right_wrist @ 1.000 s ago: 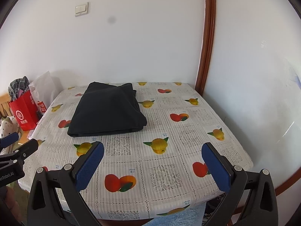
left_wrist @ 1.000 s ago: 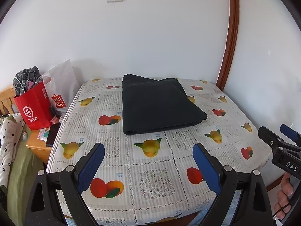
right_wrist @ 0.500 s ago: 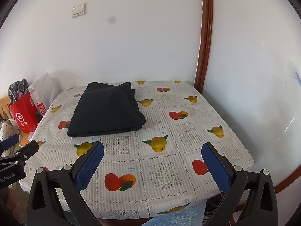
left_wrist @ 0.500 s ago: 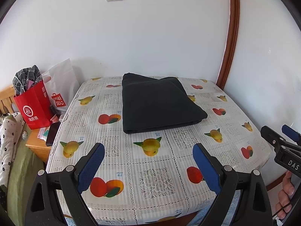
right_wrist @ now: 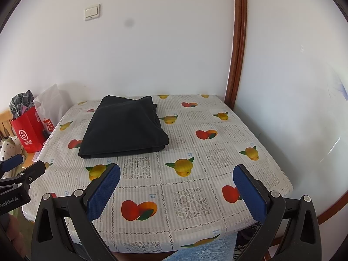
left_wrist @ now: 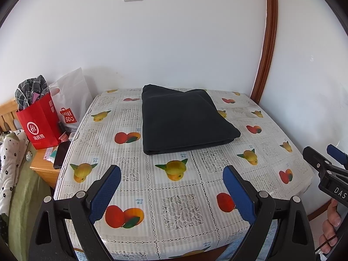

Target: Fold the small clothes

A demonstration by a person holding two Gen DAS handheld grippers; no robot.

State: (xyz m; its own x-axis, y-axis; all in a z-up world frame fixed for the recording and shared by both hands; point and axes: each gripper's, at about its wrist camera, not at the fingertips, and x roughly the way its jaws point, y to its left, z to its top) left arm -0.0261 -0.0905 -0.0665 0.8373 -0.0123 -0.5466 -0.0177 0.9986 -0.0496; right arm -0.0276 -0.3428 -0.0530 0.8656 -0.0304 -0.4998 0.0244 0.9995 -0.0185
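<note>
A dark folded garment [left_wrist: 184,119] [right_wrist: 125,128] lies flat on the far half of a table covered by a fruit-print cloth [left_wrist: 178,204] [right_wrist: 182,198]. My left gripper [left_wrist: 171,189] hovers over the table's near edge, open, with nothing between its blue pads. My right gripper [right_wrist: 176,187] is held the same way to its right, open and empty. Each gripper shows at the edge of the other's view, the right gripper [left_wrist: 326,163] and the left gripper [right_wrist: 21,167]. Both stand well short of the garment.
A red paper bag [left_wrist: 39,121] holding checked cloth and a white shopping bag [left_wrist: 71,102] stand on a wooden stand left of the table, beside a dark phone [left_wrist: 62,154]. White walls bound the table behind and to the right. A hand [left_wrist: 330,224] holds the right gripper.
Both grippers have drawn back slightly and risen a little, so the table and garment sit a bit lower and farther in view. The garment has not moved.
</note>
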